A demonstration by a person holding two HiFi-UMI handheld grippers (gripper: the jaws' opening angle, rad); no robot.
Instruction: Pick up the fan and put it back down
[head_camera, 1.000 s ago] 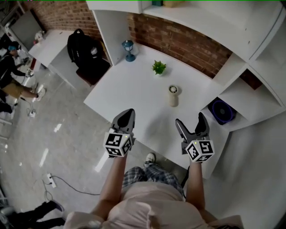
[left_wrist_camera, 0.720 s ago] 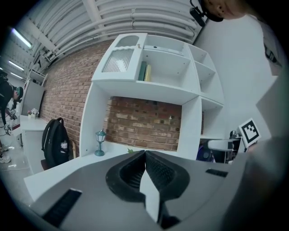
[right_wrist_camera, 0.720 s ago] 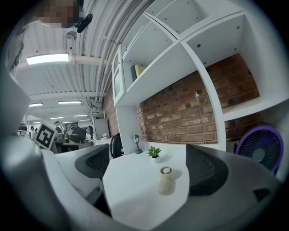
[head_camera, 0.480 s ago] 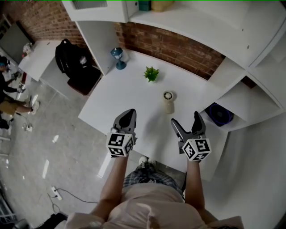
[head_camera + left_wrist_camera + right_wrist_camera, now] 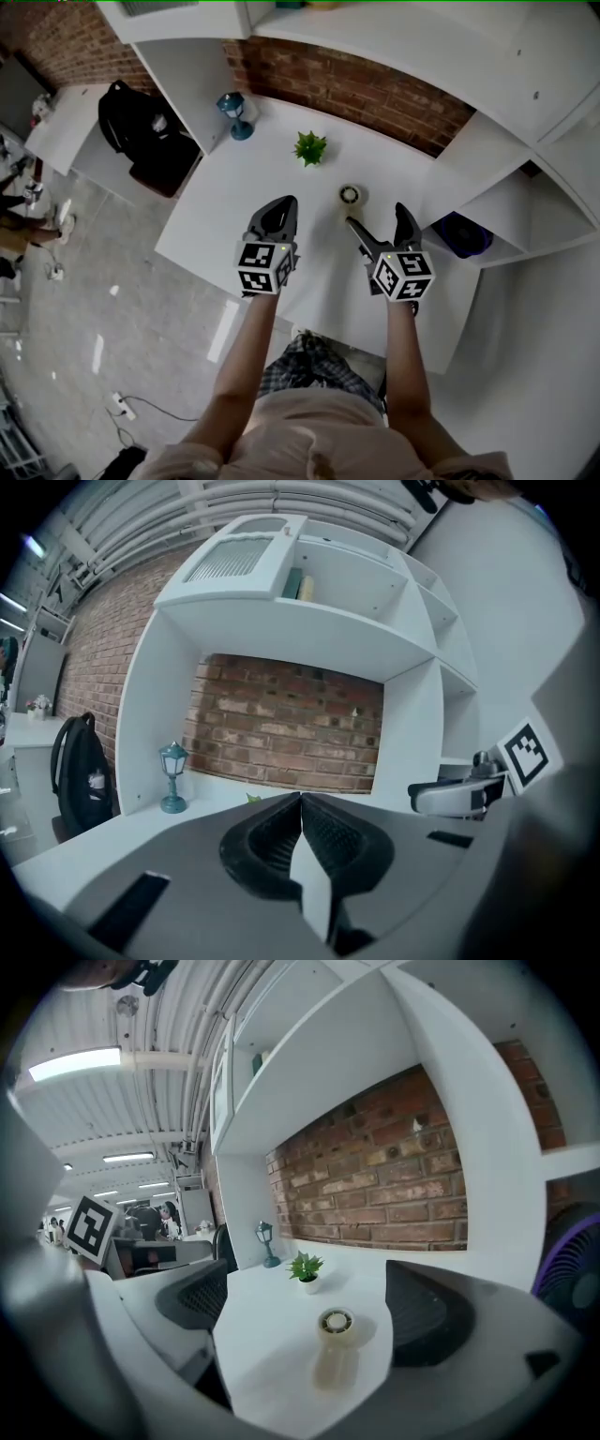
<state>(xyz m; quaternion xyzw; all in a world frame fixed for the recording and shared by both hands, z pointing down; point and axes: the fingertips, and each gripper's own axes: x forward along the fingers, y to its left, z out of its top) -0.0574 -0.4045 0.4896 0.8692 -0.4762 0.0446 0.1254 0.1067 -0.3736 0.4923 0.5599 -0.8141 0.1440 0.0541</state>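
We see the right gripper (image 5: pixel 375 217) wide open and empty, the small cream fan (image 5: pixel 352 196) upright on the white desk (image 5: pixel 234 225) just ahead of it, untouched, and the left gripper (image 5: pixel 284 204) closed on nothing.

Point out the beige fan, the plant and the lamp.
beige fan (image 5: pixel 336 1323): right gripper view, on its round head.
plant (image 5: pixel 303 1266): right gripper view, on its leaves.
lamp (image 5: pixel 173 759): left gripper view, on its lantern top.
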